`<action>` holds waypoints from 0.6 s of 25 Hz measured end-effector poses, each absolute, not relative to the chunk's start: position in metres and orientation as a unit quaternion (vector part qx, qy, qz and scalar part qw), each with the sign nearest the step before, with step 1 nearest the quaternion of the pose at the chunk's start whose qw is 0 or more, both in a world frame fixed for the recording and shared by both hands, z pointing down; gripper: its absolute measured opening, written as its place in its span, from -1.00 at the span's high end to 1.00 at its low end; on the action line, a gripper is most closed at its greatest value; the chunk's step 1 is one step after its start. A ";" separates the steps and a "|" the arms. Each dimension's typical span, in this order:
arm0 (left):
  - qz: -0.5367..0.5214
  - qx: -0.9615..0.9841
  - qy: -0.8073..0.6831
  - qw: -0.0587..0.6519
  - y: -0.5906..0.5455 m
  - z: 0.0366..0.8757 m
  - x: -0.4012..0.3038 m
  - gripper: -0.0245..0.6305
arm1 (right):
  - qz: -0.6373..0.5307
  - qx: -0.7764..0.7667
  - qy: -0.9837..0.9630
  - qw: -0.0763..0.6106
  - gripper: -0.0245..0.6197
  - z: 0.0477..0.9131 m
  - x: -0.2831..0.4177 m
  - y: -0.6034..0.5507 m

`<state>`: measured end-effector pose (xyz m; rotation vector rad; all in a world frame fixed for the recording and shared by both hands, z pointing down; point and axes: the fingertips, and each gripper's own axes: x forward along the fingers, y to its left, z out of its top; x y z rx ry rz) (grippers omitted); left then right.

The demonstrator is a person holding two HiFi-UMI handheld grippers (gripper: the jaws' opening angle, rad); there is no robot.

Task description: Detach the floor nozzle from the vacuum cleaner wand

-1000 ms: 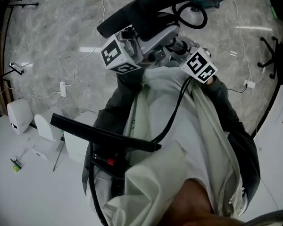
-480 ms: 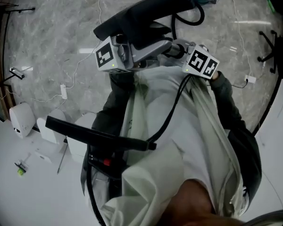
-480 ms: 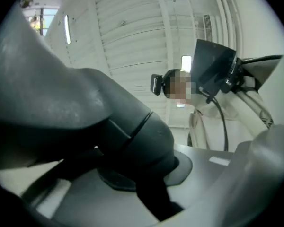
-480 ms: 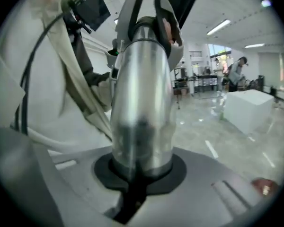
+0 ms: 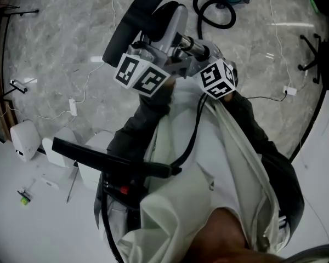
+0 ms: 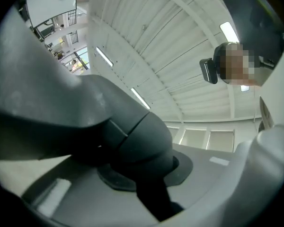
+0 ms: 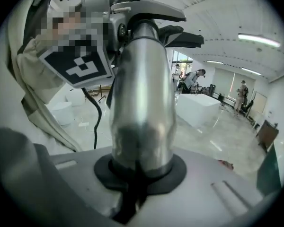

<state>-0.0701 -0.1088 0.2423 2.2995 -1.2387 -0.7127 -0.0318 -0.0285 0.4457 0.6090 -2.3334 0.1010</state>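
Clamping the left tool (image 6: 146,183) tight on the nozzle (image 6: 132,141) neck and the right tool (image 7: 135,183) on the wand (image 7: 142,103), both held clear of the floor (image 5: 55,37). Risk of jamming the joint by pulling crooked, or of slipping along smooth metal.

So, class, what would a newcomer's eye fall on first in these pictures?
The shiny silver metal wand fills the centre of the right gripper view, clamped in the right gripper. In the head view, the long black plastic floor nozzle juts over the grey marble floor, above the black-and-white marker cubes.
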 end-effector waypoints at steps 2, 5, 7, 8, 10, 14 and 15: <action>-0.263 0.841 -0.424 0.212 -0.104 0.240 -0.068 0.68 | 0.040 0.199 -0.916 0.346 0.80 0.445 -0.035 -0.023; -0.299 0.897 -0.278 0.168 -0.076 0.217 -0.053 0.69 | 0.062 0.058 -0.947 0.309 0.80 0.435 -0.041 0.003; -0.317 0.929 -0.151 0.113 -0.043 0.200 -0.038 0.69 | 0.077 -0.048 -0.954 0.286 0.80 0.427 -0.038 0.026; -0.320 0.936 -0.109 0.093 -0.031 0.197 -0.033 0.69 | 0.079 -0.082 -0.953 0.281 0.80 0.425 -0.035 0.033; -0.325 0.938 -0.089 0.077 -0.025 0.198 -0.031 0.69 | 0.076 -0.096 -0.953 0.278 0.80 0.427 -0.035 0.033; -0.324 0.904 -0.250 0.126 -0.069 0.207 -0.051 0.69 | 0.048 0.082 -0.946 0.310 0.80 0.434 -0.039 -0.005; -0.312 0.885 -0.311 0.153 -0.083 0.215 -0.060 0.69 | 0.039 0.144 -0.934 0.326 0.80 0.436 -0.039 -0.016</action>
